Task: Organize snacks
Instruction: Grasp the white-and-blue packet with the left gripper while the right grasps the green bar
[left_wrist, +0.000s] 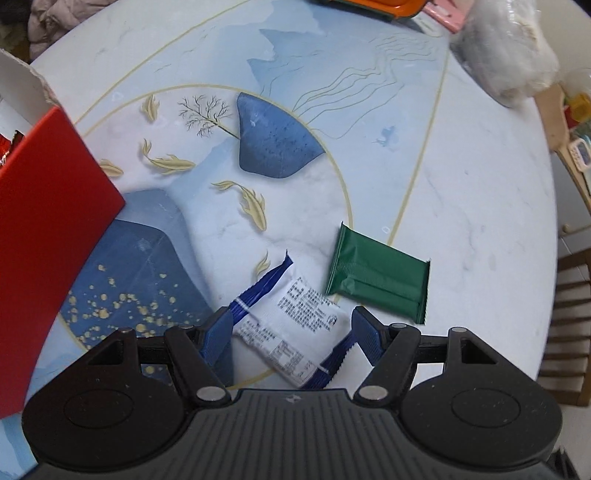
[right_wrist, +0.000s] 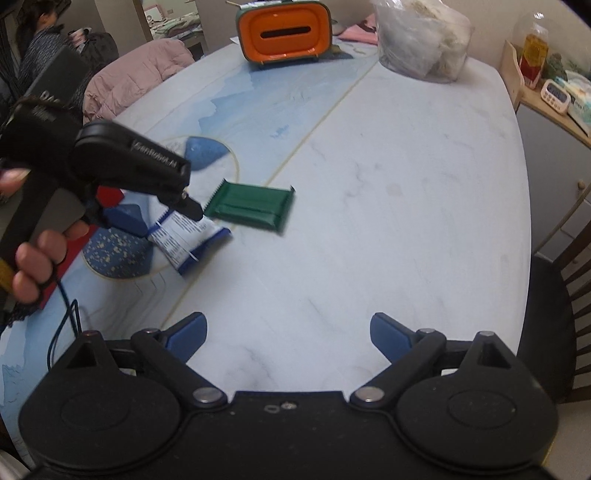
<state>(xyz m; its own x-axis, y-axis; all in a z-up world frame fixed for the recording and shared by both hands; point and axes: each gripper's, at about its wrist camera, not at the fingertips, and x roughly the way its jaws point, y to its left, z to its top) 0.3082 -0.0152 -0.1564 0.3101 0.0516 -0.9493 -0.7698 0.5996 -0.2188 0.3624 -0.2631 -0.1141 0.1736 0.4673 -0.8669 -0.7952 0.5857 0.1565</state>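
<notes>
A white and blue snack packet (left_wrist: 291, 321) lies on the table between the open fingers of my left gripper (left_wrist: 293, 332), which straddles it low over the table. It also shows in the right wrist view (right_wrist: 186, 236) under the left gripper (right_wrist: 162, 210). A green snack packet (left_wrist: 378, 278) lies just right of it, flat on the table, and shows in the right wrist view (right_wrist: 251, 205). A red box (left_wrist: 44, 236) with an open top stands at the left. My right gripper (right_wrist: 288, 334) is open and empty above bare table.
An orange and green tissue box (right_wrist: 282, 31) stands at the table's far edge. A clear bag (right_wrist: 421, 38) sits at the far right. A pink jacket (right_wrist: 133, 72) hangs on a chair at the left. A wooden chair (right_wrist: 569, 295) stands at the right edge.
</notes>
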